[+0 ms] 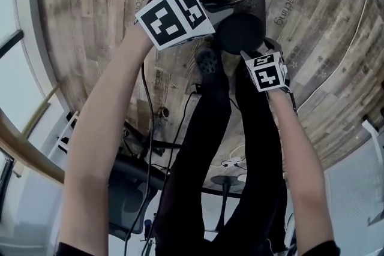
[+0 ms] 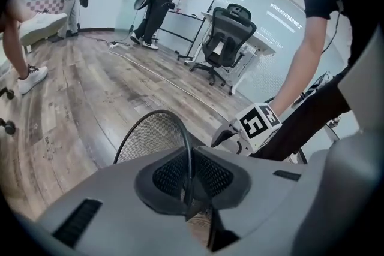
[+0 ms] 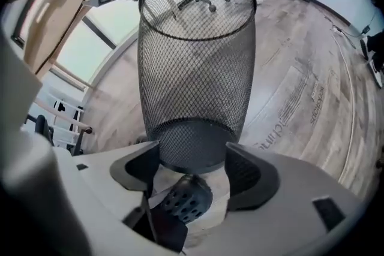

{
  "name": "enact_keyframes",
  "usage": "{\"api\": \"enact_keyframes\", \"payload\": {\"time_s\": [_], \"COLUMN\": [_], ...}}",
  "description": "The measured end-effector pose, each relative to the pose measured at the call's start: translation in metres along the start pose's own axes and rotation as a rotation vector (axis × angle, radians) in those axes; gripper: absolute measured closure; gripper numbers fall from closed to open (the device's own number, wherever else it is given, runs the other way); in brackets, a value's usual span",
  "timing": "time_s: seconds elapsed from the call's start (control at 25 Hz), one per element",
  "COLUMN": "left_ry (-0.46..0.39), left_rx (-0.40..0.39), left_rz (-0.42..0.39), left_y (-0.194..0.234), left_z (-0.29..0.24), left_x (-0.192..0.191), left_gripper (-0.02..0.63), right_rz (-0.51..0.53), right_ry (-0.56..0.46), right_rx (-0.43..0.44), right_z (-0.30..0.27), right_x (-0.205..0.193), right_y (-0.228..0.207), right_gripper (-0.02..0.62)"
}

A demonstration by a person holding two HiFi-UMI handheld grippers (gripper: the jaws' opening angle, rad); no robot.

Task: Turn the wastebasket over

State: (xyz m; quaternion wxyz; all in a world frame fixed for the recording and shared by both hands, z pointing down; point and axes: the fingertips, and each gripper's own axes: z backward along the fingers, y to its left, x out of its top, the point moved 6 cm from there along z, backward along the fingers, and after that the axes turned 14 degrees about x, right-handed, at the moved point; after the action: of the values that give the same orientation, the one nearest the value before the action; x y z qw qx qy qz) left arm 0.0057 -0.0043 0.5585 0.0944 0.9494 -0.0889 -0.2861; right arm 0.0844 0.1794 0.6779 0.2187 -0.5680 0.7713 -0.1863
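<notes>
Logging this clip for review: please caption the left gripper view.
Left gripper shut on the rim of the black mesh wastebasket, above a wood floor.

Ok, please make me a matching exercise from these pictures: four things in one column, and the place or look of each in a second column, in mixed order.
Things:
1. left hand-held gripper
2. right hand-held gripper
3. office chair
4. floor

Place or look:
a. wood-look planks
b. shut on the wire rim of the wastebasket
c. beside a desk, far back
d. jaws at the wastebasket's round base

Pairs: 1-b, 2-d, 3-c, 4-a.
</notes>
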Motion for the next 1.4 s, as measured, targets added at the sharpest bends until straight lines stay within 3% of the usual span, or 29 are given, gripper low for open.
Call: {"api": "enact_keyframes", "payload": {"time_s": [0.4,0.48,0.52,0.6,0.76,0.96,1.08,1.4], "left_ry": [0.047,0.058,0.062,0.069,0.087,0.092,0.081,0.047], "left_rx": [0.075,0.09,0.097,0.114,0.137,0.163,0.168,0.173], "left_rz": [-0.049,-0.066,-0.081,-0.116,-0.182,-0.21,-0.167,-0.094], "left_y": [-0.065,-0.074,-0.078,-0.081,-0.091,-0.106,-0.12,-0.156], "left_z": [-0.001,-0.001,0.0,-0.001,-0.003,-0.006,-0.008,-0.024], "left_x": [-0.013,-0.012,-0.011,-0.006,0.001,0.003,0.001,0.004], "left_gripper": [0.558,0.558,0.558,0.559,0.56,0.56,0.56,0.56], "right_rz": [-0.067,-0.1,-0.116,-0.133,-0.207,-0.293,-0.316,-0.22], "right_ry": [-0.235,-0.316,-0.363,-0.449,-0.551,-0.5,-0.491,-0.404], "right_rx": [-0.087,-0.09,-0.086,-0.057,0.077,0.102,0.124,0.104], "right_z": [0.103,0.126,0.137,0.154,0.16,0.138,0.137,0.142], "right_x": [0.02,0.028,0.034,0.049,0.076,0.08,0.072,0.049], "right_y": [-0.028,-0.033,-0.035,-0.035,-0.023,-0.014,-0.008,-0.01], "right_gripper": [0.252,0.338,0.368,0.368,0.392,0.393,0.447,0.471]}}
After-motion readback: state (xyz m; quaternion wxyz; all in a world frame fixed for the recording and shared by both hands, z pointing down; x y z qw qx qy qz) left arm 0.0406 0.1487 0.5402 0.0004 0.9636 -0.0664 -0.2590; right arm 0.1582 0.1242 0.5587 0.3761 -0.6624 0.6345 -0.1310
